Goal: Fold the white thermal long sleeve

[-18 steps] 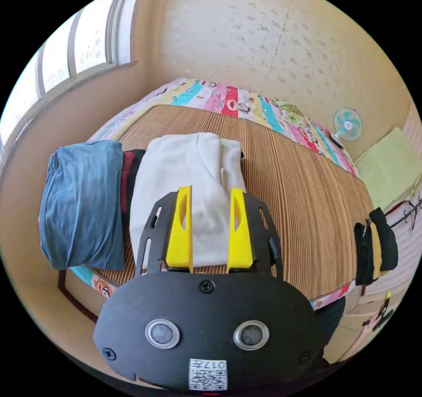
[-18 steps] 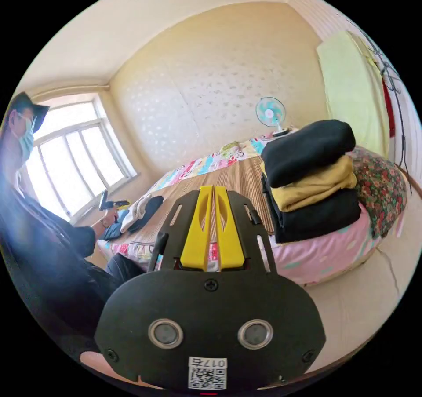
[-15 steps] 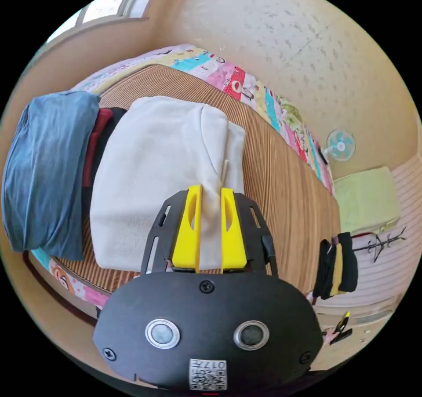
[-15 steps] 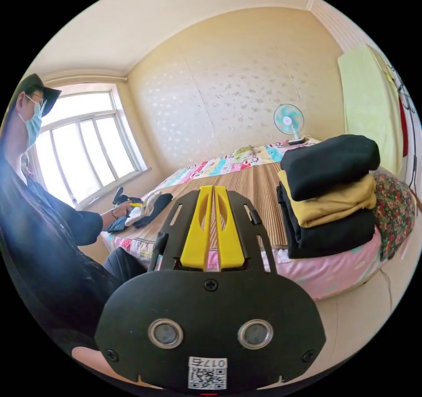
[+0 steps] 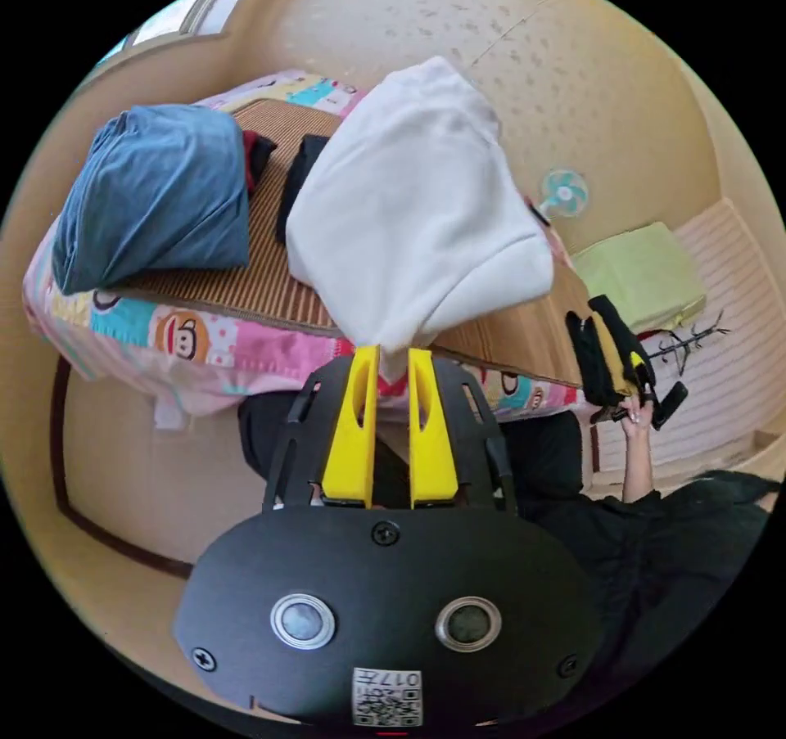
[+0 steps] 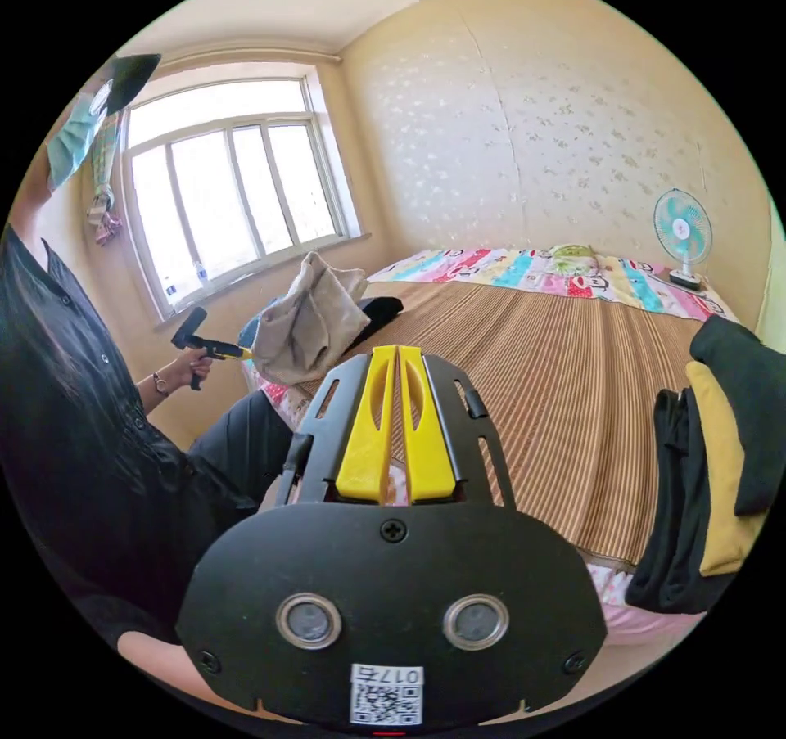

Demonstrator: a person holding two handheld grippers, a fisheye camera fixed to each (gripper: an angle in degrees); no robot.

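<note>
Left gripper view first: the left gripper [image 5: 391, 358] has its yellow jaws pinched on a corner of the white thermal long sleeve shirt [image 5: 413, 215], and the bunched-up garment hangs off that pinch, lifted clear of the brown striped bamboo mat [image 5: 270, 289] covering the bed. Behind it on the mat sit a rolled-up blue garment [image 5: 160, 187] and some dark clothes [image 5: 299, 178], and off to the side there's a black and mustard stack of folded clothes [image 5: 610, 350] with the person's hand [image 5: 637, 416] near it. Right gripper view next: the right gripper [image 6: 397, 358] has its yellow jaws pressed together on nothing, just parked low at the bed edge. From here you get what the other view can't give you, which is the person's left hand [image 6: 190, 362] holding the left gripper's handle with the shirt dangling as a crumpled bundle by the big window [image 6: 229, 191], plus how much bare mat is free in the middle. My read is this is the pick-up step, no folding started yet. Next move looks like carrying the shirt over to the open mat, grabbing a second corner with the right gripper and spreading it flat.
</note>
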